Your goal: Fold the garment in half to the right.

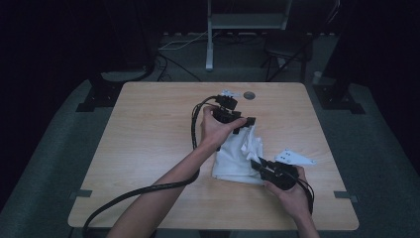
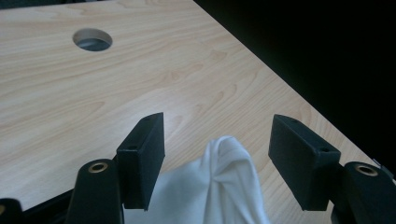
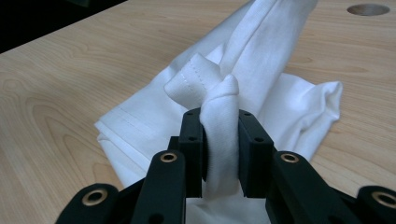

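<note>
Light wooden bench (image 1: pixel 148 148) is carrying white cloth (image 1: pixel 237 158), lying crumpled right of centre. Your left tool (image 2: pixel 217 158) is sitting released at cloth's far end, cloth tip poking up between spread jaws, untouched. Your right tool (image 3: pixel 220 149) is clenching bunched fold at cloth's near edge.

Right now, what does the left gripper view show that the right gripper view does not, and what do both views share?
Left gripper view alone: the left gripper with its jaws wide apart, a peak of the white cloth rising between them untouched, and the table's edge against the dark floor.

Right gripper view alone: the right gripper with its jaws pinched on a fold of the cloth, a stitched hem, and the cloth bunched in a heap.

Both: the white cloth, the wooden table and its round hole.
</note>
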Tool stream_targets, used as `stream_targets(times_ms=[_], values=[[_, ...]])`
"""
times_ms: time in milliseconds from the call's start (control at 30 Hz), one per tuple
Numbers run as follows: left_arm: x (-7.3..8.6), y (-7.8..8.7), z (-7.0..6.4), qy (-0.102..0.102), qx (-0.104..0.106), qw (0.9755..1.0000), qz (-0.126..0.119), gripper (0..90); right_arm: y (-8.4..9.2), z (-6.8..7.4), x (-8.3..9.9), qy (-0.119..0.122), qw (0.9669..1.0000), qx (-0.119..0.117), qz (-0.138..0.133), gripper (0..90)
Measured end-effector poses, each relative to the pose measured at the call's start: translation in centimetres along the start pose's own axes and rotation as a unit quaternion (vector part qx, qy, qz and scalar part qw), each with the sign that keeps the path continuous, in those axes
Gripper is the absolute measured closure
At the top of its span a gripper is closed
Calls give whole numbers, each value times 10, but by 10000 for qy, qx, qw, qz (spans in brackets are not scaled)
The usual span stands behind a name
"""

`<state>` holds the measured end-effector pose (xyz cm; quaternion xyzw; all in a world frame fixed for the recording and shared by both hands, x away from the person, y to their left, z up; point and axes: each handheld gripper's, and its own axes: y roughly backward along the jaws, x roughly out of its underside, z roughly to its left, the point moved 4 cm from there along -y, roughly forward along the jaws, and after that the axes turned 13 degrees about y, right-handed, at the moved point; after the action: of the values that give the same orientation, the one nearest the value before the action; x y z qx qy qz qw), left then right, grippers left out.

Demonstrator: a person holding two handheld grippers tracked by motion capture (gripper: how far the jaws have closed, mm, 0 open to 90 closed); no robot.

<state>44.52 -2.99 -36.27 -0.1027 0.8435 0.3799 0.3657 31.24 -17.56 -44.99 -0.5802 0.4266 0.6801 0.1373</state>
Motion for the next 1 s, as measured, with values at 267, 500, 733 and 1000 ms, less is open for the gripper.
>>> stream_targets(times_ms=[267,500,733,1000], values=[[-1,16,6,-125,-132,9998,-81,316,2,-4,6,-111,9998,105,106,739],[6,26,14,-216,-218,9995,-102,316,5,-6,10,-215,9993,205,234,725],[21,33,24,-345,-242,9991,-45,315,10,-11,16,-330,9985,268,353,711],[40,40,32,-530,-251,9983,18,310,26,-19,25,-429,9965,379,607,642]])
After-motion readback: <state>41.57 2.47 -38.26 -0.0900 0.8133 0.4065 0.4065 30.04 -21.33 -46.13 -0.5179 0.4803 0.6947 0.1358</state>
